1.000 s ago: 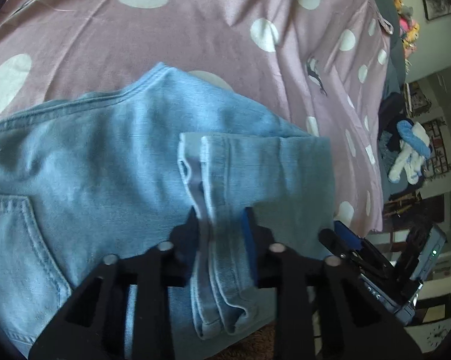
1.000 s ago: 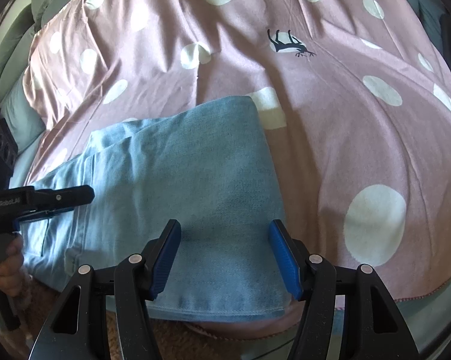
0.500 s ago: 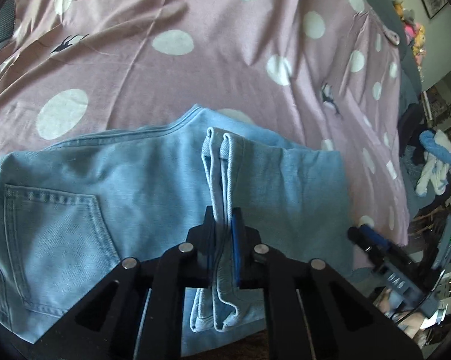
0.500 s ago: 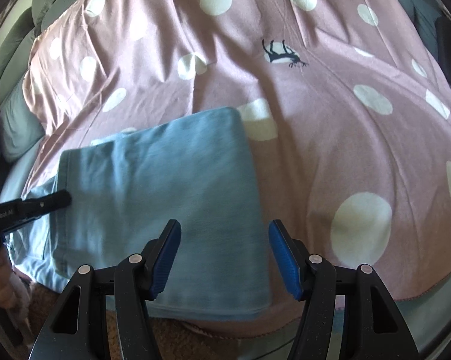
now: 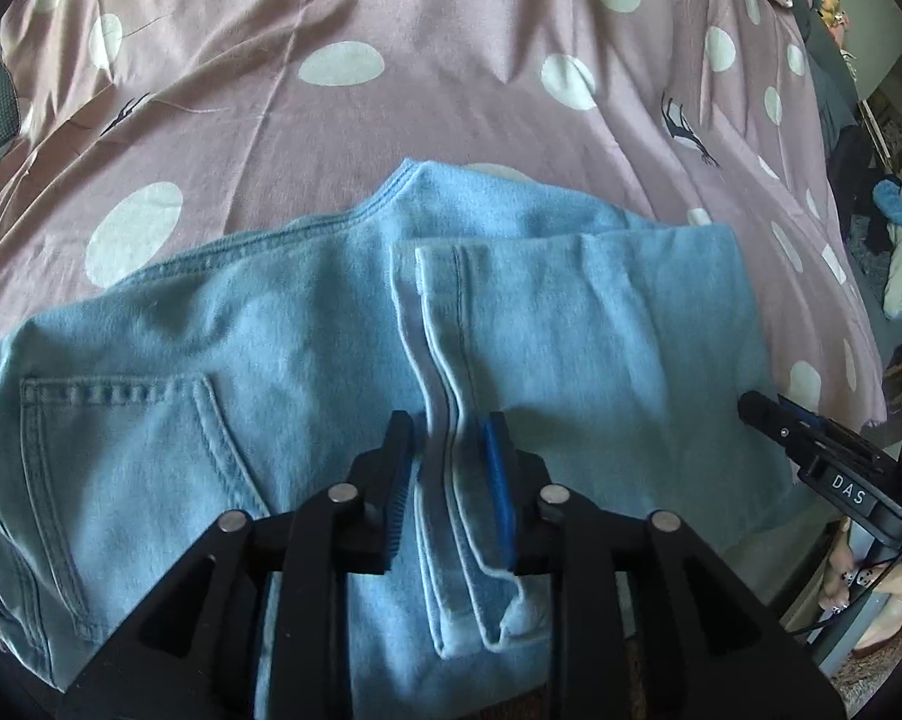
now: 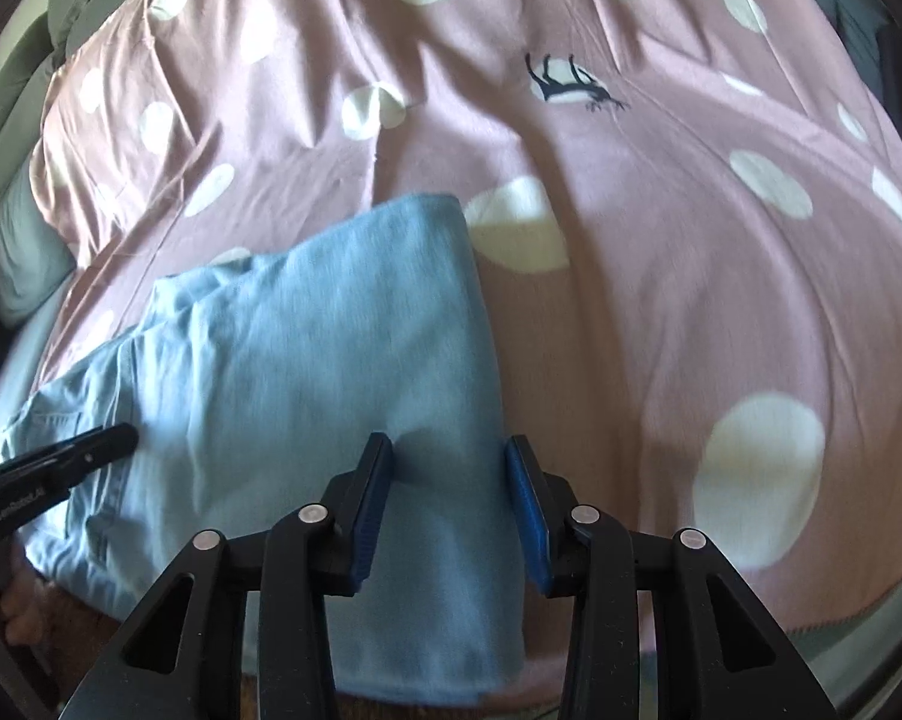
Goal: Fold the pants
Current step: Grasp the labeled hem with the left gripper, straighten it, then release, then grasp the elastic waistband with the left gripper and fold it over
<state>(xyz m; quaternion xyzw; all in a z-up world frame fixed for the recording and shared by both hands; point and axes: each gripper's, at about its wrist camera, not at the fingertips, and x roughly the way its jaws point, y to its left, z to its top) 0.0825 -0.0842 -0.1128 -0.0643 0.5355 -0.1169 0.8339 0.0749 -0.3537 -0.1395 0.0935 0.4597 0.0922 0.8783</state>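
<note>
Left wrist view: we see the left gripper [image 5: 451, 468], jaws just opening, loosely straddling the hem of the light-blue pants [image 5: 601, 360]. The pants lie folded on the dotted bed [image 5: 451, 120]. Our right gripper [image 6: 451, 492], jaws just narrowing, straddles their folded edge unpinched.

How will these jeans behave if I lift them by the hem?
Probably floppy: the hem bends in a wave. Likely heavy for cloth: the jeans are thick stitched denim, layered. Should not slide on the wrinkled bedspread.
</note>
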